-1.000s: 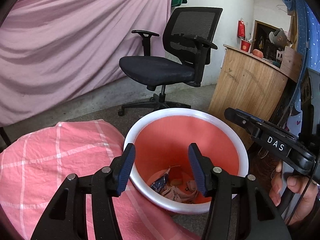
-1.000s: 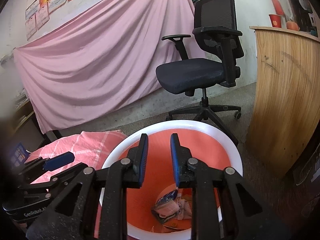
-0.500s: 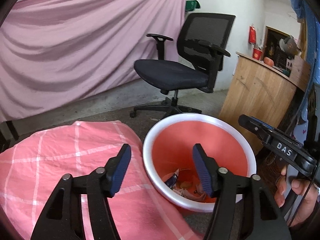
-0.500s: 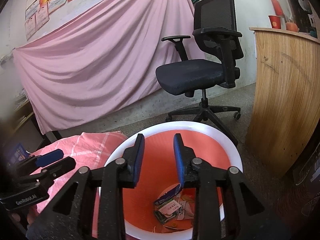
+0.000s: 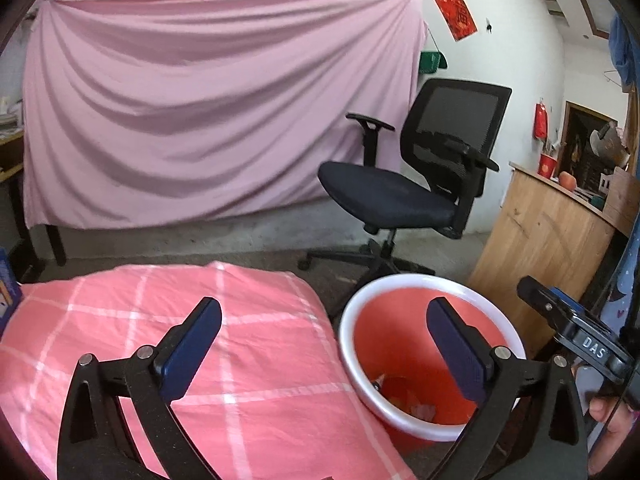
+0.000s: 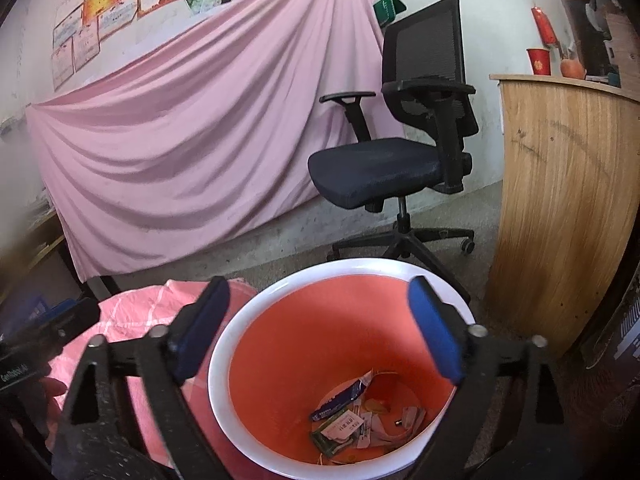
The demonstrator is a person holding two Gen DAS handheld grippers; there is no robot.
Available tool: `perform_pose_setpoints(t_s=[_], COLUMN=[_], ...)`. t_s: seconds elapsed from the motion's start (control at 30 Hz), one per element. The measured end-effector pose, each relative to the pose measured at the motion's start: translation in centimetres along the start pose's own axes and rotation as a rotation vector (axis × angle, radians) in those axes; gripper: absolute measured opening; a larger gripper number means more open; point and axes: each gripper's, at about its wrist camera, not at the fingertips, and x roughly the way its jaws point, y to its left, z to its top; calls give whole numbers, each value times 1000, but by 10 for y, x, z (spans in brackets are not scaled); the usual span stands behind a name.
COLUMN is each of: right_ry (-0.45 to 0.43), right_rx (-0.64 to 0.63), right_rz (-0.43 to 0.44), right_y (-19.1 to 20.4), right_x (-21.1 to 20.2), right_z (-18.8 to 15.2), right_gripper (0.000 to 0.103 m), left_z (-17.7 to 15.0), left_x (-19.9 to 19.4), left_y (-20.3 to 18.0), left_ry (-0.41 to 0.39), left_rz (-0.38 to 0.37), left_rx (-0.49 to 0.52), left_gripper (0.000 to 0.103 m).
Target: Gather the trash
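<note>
An orange bin with a white rim (image 6: 280,292) stands on the floor beside a pink checked cloth (image 5: 248,360). Scraps of paper and wrappers (image 6: 348,420) lie at its bottom. My right gripper (image 6: 316,332) hangs over the bin, its jaws opening wide with nothing between them. My left gripper (image 5: 320,344) sits over the cloth's right edge with its right finger above the bin (image 5: 404,284); its jaws are opening too and hold nothing. The right gripper's body (image 5: 576,332) and a hand (image 5: 608,420) show at the right of the left wrist view.
A black office chair (image 5: 416,184) stands behind the bin. A wooden counter (image 6: 568,208) rises close on the right. A pink sheet (image 5: 200,112) hangs across the back wall. The left gripper's body (image 6: 36,344) shows at the left edge of the right wrist view.
Both grippers went from partly closed to wide open. The left gripper drew back and left, off the bin and over the pink cloth. The right stayed above the bin.
</note>
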Motion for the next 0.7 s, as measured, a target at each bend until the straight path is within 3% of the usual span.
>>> perform_pose_setpoints(t_s=[0.33,0.7], right_ry=[-124,-176], right_rx=[-59,-64], right_rz=[23,26], right_y=[28,61], right_x=[-36,-84], right_z=[-12,-36], right_gripper=[103,103], left_z=[-17,-46], left_x=[-40,-99], left_y=[14,41], left_ry=[-83,-107], left_rz=[66,119], left_rx=[44,26], left_gripper=[101,101])
